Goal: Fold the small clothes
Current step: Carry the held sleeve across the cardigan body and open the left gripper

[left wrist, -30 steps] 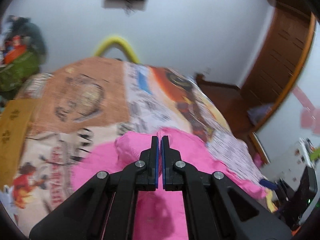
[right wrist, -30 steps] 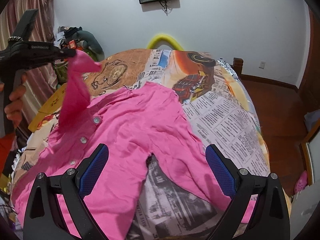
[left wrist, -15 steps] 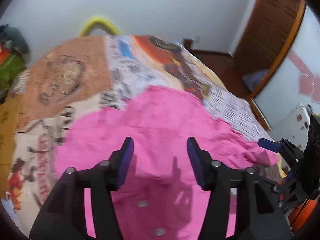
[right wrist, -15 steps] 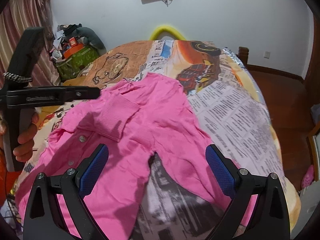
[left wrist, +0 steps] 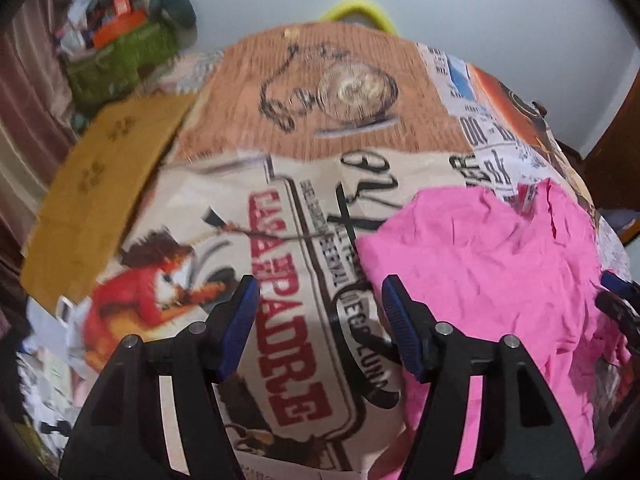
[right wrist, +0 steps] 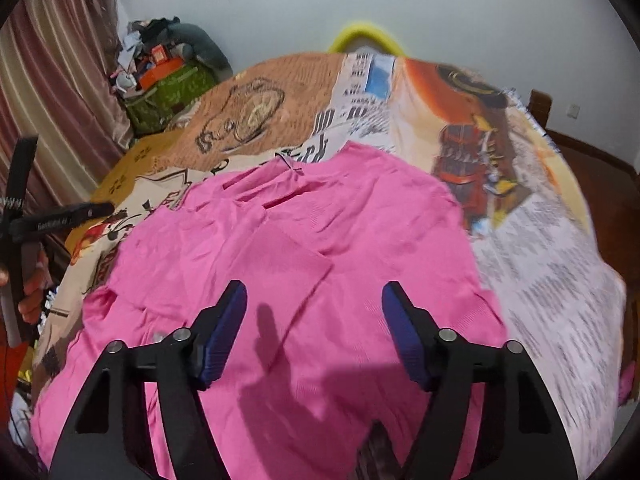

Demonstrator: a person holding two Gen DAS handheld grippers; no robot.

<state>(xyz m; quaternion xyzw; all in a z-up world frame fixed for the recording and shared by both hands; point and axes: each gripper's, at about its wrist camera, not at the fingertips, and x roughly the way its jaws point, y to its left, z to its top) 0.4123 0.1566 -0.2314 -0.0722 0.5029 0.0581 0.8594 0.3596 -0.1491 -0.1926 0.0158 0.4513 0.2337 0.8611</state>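
Both grippers are spread and empty: left gripper [left wrist: 316, 316] over bare bedspread [left wrist: 280, 208], right gripper [right wrist: 314, 320] above the pink garment [right wrist: 304, 264] lying flat. Pinch an outer edge, then fold it squarely inward.

A bed [right wrist: 540, 240] with a printed cover fills the room's middle. Behind the bed is a plain white wall [right wrist: 460, 12]. A yellow arch [right wrist: 362, 32] rises at the bed's far edge, against that wall. Left of the bed hang striped pink curtains [right wrist: 52, 92], and a green bag [right wrist: 168, 96] with clutter stands in the corner. Right of the bed is a brown wooden floor [right wrist: 592, 168].
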